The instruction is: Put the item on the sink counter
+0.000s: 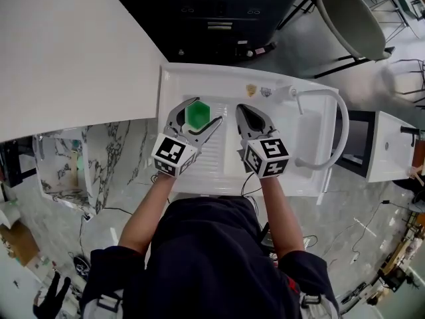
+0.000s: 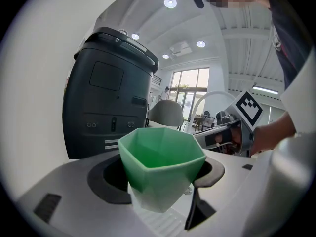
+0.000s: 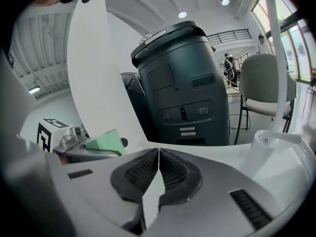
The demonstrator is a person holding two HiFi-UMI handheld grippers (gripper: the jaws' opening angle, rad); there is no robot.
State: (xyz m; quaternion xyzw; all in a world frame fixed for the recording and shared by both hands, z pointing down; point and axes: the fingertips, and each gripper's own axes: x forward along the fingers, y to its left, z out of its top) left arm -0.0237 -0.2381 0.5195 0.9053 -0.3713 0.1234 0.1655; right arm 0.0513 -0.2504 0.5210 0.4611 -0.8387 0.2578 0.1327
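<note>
Left gripper view: the fingers of the left gripper (image 2: 163, 177) pinch a green cup (image 2: 159, 157) by its sides, rim up, with the ribbed drainboard (image 1: 211, 157) just beneath. The right gripper (image 3: 158, 154), just beside it, has its fingers pressed together on nothing. Beyond both lie the white sink counter (image 1: 174, 78) and its faucet (image 1: 332, 105). I judge this to be the placing step. Next, set the green cup flat on the drainboard, then spread the fingers.
</note>
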